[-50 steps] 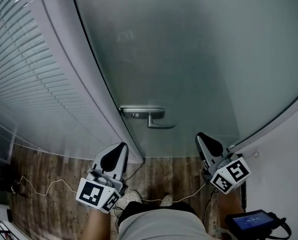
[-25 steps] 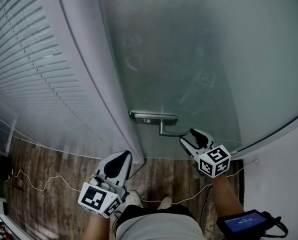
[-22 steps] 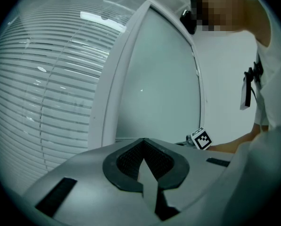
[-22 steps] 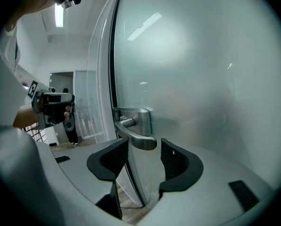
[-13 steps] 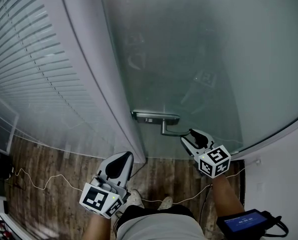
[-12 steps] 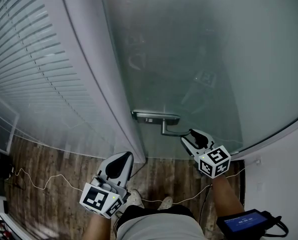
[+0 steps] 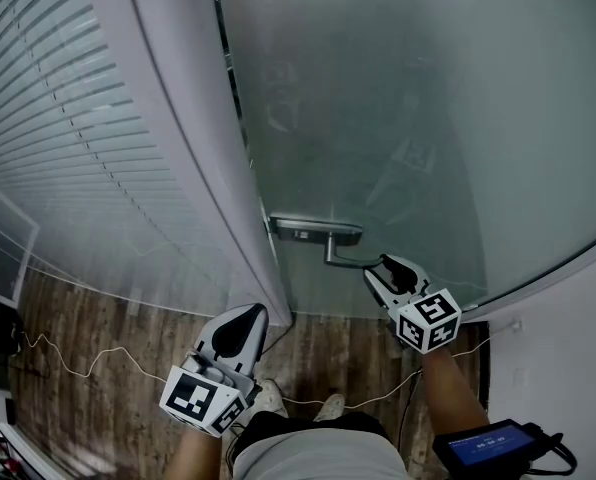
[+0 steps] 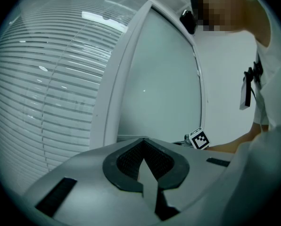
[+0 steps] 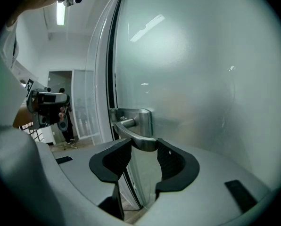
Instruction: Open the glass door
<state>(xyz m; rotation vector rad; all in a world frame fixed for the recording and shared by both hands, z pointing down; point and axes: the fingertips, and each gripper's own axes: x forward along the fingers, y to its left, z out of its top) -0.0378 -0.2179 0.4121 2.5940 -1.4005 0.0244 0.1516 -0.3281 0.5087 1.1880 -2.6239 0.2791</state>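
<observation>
The frosted glass door (image 7: 398,118) fills the upper right of the head view, with a steel lever handle (image 7: 343,261) on a plate near its left edge. A thin dark gap runs between the door's edge and the frame. My right gripper (image 7: 386,268) reaches in level from the right. Its jaws are closing, and the lever's free end (image 9: 139,140) lies between them with both pads on it. My left gripper (image 7: 240,320) hangs low by the frame's foot, apart from the door. Its jaws are shut with nothing in them (image 8: 144,157).
A white door frame post (image 7: 198,148) stands left of the door, with slatted blinds (image 7: 58,118) behind glass beyond it. A thin cable (image 7: 88,373) trails over the wooden floor (image 7: 98,318). A device with a blue screen (image 7: 488,443) sits at the lower right.
My right gripper came forward from low right to the lever and narrowed on its end. A dark gap has appeared along the door's left edge. The left gripper sank slightly.
</observation>
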